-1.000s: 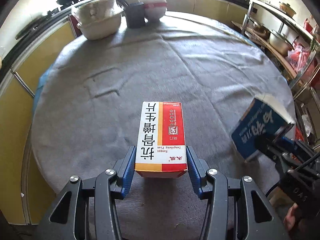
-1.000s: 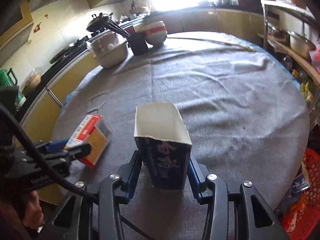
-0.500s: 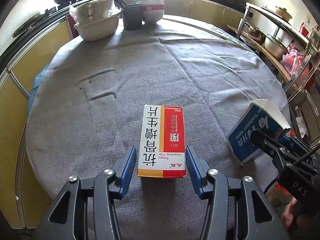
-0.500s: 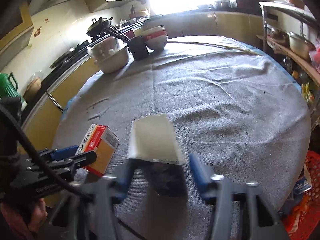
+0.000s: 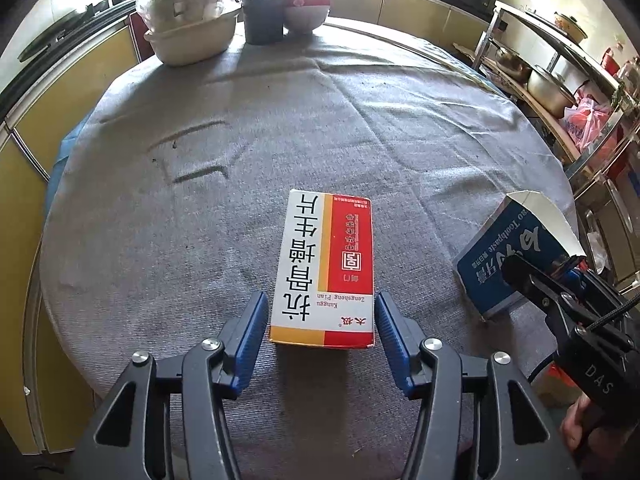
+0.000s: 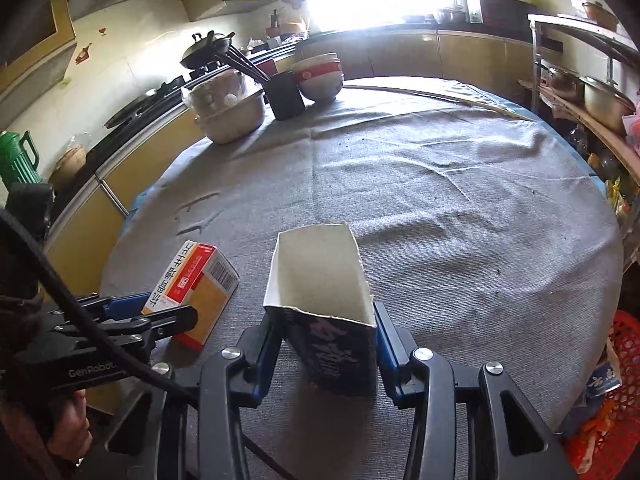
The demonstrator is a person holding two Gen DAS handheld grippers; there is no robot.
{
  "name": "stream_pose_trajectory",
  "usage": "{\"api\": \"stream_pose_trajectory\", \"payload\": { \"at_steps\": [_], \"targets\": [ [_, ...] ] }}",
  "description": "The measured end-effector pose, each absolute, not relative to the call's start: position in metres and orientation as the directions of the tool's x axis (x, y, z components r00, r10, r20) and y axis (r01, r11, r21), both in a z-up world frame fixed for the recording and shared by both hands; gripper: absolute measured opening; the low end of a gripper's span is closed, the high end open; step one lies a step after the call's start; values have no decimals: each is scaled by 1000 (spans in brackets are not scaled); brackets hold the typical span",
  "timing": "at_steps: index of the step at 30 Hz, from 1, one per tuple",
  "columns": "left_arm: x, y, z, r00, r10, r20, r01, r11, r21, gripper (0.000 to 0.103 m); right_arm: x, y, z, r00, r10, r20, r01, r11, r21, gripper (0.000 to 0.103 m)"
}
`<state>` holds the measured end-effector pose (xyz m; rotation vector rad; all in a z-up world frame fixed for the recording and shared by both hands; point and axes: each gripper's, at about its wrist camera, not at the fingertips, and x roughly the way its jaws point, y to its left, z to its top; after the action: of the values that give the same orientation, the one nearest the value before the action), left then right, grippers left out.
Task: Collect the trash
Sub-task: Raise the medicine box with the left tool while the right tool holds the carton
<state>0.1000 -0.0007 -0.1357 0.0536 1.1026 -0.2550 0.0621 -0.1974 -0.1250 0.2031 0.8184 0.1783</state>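
Observation:
A red, white and orange medicine box [image 5: 326, 268] lies flat on the grey tablecloth [image 5: 280, 120]. My left gripper [image 5: 322, 326] is open, its blue pads either side of the box's near end with small gaps. It also shows in the right wrist view [image 6: 192, 288], with the left gripper [image 6: 158, 312] at its end. A dark blue toothpaste box [image 6: 328, 320] with an open white top sits tilted between my right gripper's [image 6: 326, 344] pads. The jaws are close on it, contact unclear. The blue box [image 5: 508, 256] also shows at the right in the left wrist view.
At the table's far edge stand stacked bowls with a plastic bag [image 5: 188, 24], a dark cup holding utensils [image 5: 264, 18] and a red-and-white bowl [image 5: 306, 8]. Yellow cabinets line the left. A shelf with pots [image 5: 552, 88] stands right. A red basket [image 6: 616, 412] sits low right.
The left gripper opened and let the medicine box down onto the cloth. The right gripper lowered the blue box to the table and its jaws widened a little.

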Motion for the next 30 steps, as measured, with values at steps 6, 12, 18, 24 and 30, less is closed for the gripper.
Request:
{"api": "stream_pose_trajectory", "payload": {
  "at_steps": [6, 12, 18, 24, 30],
  "targets": [
    [104, 6, -145, 403, -201, -893, 199, 971, -129, 56, 61, -199, -125, 672, 243, -700, -80, 963, 258, 46],
    [104, 9, -144, 408, -228, -884, 187, 969, -164, 53, 62, -201, -126, 671, 256, -696, -81, 958, 273, 46],
    [102, 4, -137, 431, -211, -877, 194, 971, -138, 53, 59, -205, -125, 679, 255, -688, -70, 956, 286, 46],
    [99, -4, -125, 467, -180, -866, 210, 974, -90, 53, 57, -212, -121, 694, 251, -674, -60, 954, 293, 46],
    [92, -14, -112, 500, -154, -852, 233, 972, -39, 52, 54, -216, -114, 710, 248, -659, -59, 954, 294, 46]
  ]
}}
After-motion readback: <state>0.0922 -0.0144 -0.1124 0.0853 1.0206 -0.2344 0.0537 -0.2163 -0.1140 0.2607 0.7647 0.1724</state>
